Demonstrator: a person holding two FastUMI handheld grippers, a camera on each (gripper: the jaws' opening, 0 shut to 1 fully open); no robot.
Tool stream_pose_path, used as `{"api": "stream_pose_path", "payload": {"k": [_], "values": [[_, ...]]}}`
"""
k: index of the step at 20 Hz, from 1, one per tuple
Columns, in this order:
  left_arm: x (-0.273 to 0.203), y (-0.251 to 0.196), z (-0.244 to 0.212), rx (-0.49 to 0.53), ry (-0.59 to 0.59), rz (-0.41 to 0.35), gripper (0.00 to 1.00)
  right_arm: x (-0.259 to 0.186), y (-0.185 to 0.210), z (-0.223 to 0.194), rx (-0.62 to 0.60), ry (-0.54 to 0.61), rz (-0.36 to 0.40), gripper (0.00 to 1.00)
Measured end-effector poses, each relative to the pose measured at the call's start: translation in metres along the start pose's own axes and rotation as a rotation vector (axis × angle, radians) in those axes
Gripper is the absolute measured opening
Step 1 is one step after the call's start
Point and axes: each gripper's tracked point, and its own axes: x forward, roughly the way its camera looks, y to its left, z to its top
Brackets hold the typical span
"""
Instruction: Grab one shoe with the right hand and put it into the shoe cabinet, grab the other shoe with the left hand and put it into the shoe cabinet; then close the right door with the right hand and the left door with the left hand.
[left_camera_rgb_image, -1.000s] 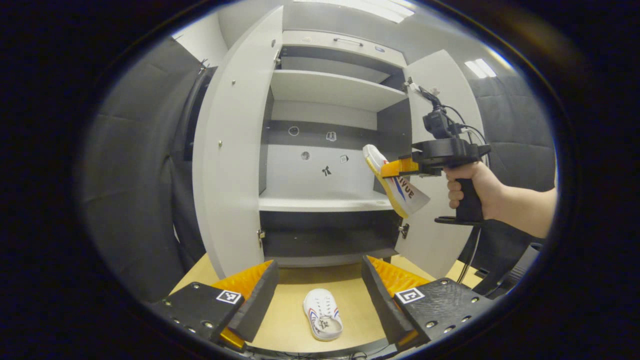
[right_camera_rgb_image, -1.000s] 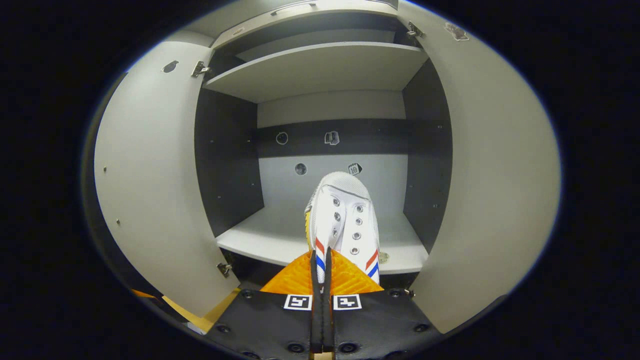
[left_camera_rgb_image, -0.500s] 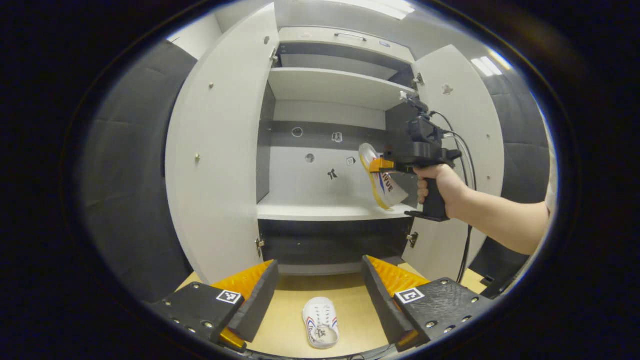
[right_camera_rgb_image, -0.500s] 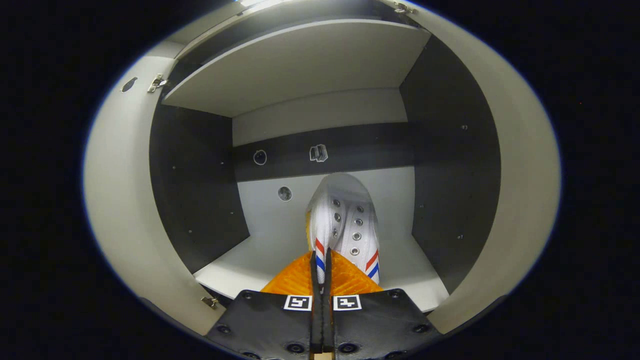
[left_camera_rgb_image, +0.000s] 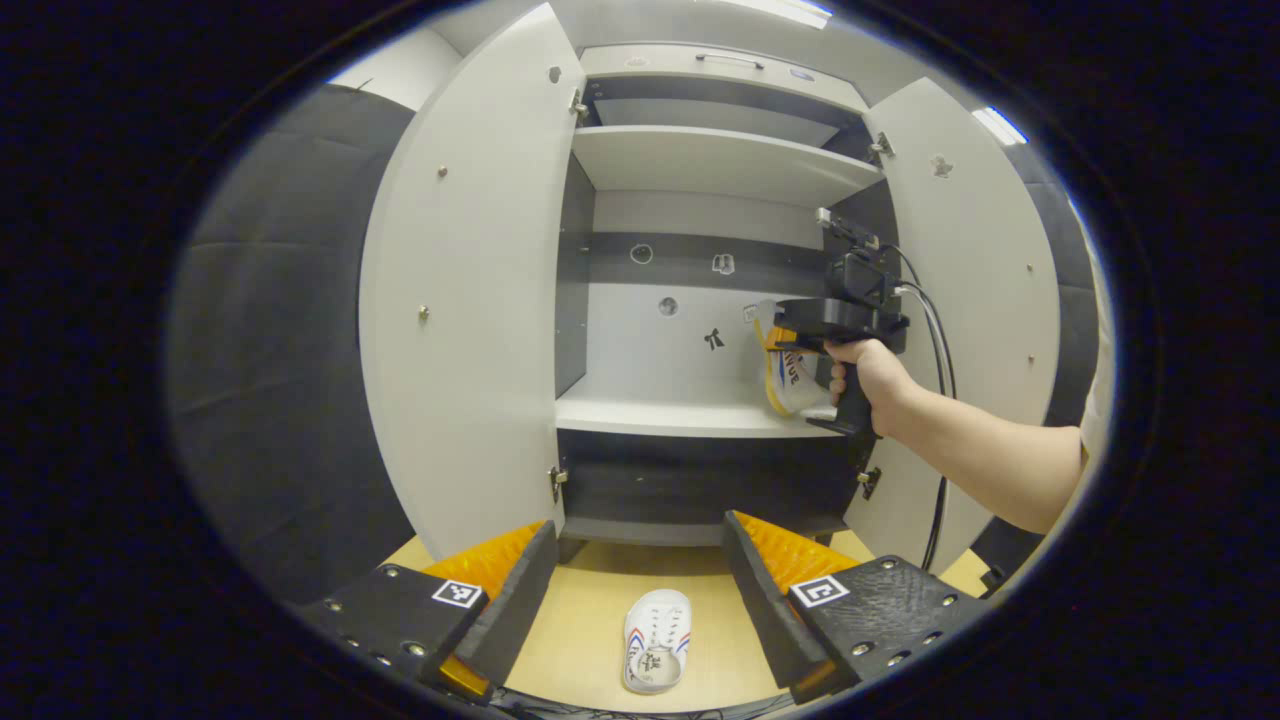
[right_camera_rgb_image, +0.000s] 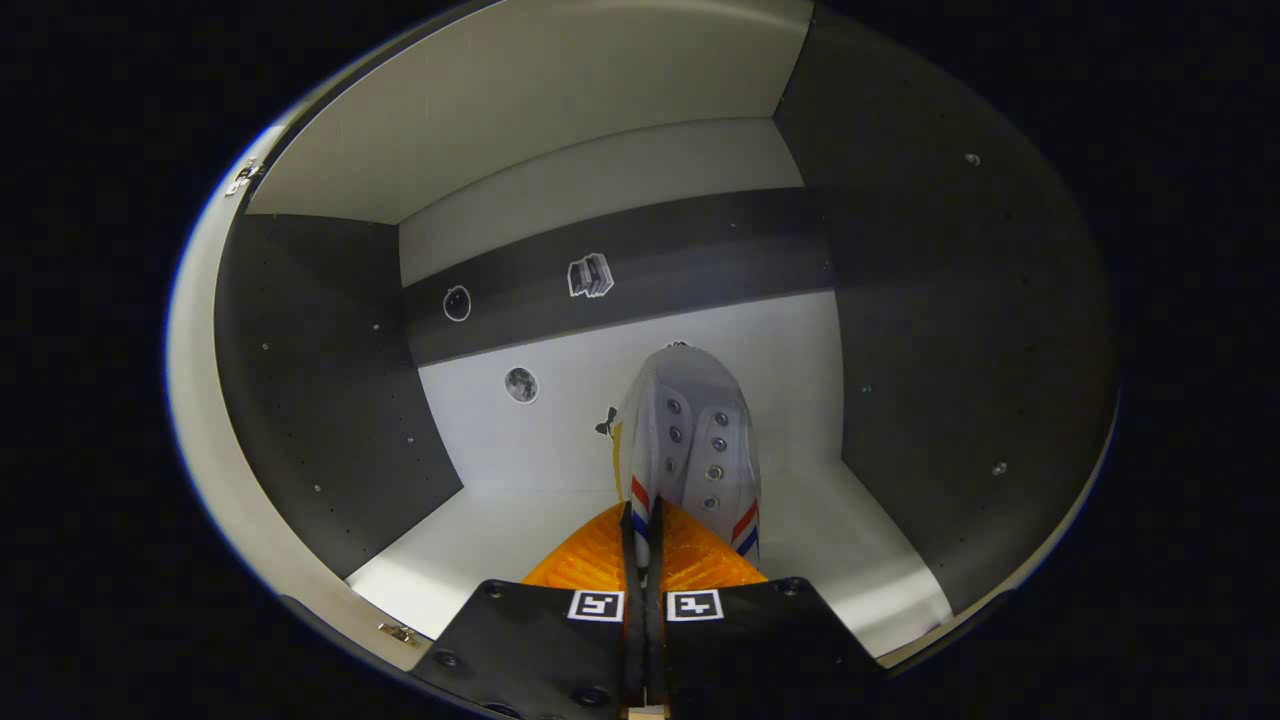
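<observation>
Placing the first shoe is the step in hand. Nearest, in the left gripper view, the left gripper (left_camera_rgb_image: 640, 580) hangs with its fingers spread wide and empty above the tabletop (left_camera_rgb_image: 570, 640), where the second shoe (left_camera_rgb_image: 655, 640) lies between them, untouched. Farther off, a hand (left_camera_rgb_image: 868, 375) carries the right gripper (left_camera_rgb_image: 790, 345) inside the shoe cabinet (left_camera_rgb_image: 700, 160), over the middle shelf (left_camera_rgb_image: 660, 412); both doors, left (left_camera_rgb_image: 470, 300) and right (left_camera_rgb_image: 975, 290), stand open.

Right gripper view: fingers pinched together on the heel end of the first shoe (right_camera_rgb_image: 690, 430), toe pointing at the back wall (right_camera_rgb_image: 560, 420), sole apparently above the shelf rather than on it; contact not resolvable.

Judgement: next move calls for lowering the shoe until it sits flat, then opening the fingers and backing out clear of the right side panel.

Left gripper view gives the doors, the waiting shoe and the holding hand; right gripper view gives the grip itself and the cabinet's back wall up close.
</observation>
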Motion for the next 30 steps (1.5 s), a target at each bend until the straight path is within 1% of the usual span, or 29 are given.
{"api": "stream_pose_path", "payload": {"k": [2, 4, 5, 6, 9, 10, 11, 13, 14, 17, 19, 22, 26, 30], "values": [[0.000, 0.003, 0.002, -0.007, -0.002, 0.037, 0.94, 0.009, -0.002, -0.002, 0.011, 0.011, -0.015, 0.00], [0.000, 0.003, 0.006, -0.022, -0.012, 0.057, 0.95, 0.017, -0.001, -0.007, 0.023, 0.023, -0.031, 0.02], [0.000, 0.002, 0.007, -0.029, -0.014, 0.061, 0.95, 0.023, -0.001, -0.008, 0.026, 0.024, -0.037, 0.00], [0.001, 0.002, 0.005, -0.033, -0.013, 0.061, 0.95, 0.026, -0.001, -0.010, 0.029, 0.030, -0.038, 0.04], [0.003, 0.003, 0.007, -0.026, -0.017, 0.048, 0.94, 0.035, -0.003, -0.017, 0.028, 0.048, -0.050, 0.03], [0.003, 0.004, 0.006, -0.021, -0.017, 0.040, 0.94, 0.037, -0.003, -0.017, 0.029, 0.048, -0.053, 0.07], [0.002, 0.006, 0.008, -0.014, -0.021, 0.032, 0.94, 0.036, -0.002, -0.015, 0.029, 0.038, -0.053, 0.16], [0.000, 0.011, 0.011, -0.006, -0.036, 0.010, 0.95, 0.030, 0.006, -0.009, 0.029, 0.019, -0.044, 0.19], [-0.001, 0.012, 0.010, -0.006, -0.038, -0.006, 0.94, 0.023, 0.011, -0.008, 0.021, 0.022, -0.035, 0.39], [-0.005, 0.018, 0.006, -0.017, -0.034, -0.068, 0.94, -0.007, 0.010, -0.006, -0.065, -0.001, -0.083, 0.98], [-0.009, 0.022, 0.007, 0.017, -0.049, -0.113, 0.96, -0.037, 0.011, -0.003, -0.103, -0.028, -0.108, 0.98], [-0.013, 0.024, -0.005, 0.058, -0.044, -0.179, 0.94, -0.089, 0.013, -0.005, -0.116, -0.063, -0.122, 0.98], [-0.018, 0.025, -0.023, 0.052, -0.019, -0.243, 0.95, -0.156, 0.015, -0.020, -0.122, -0.087, -0.132, 0.98], [-0.010, 0.019, -0.043, 0.042, 0.020, -0.303, 0.94, -0.216, 0.009, -0.052, -0.133, -0.070, -0.160, 0.98]]}}
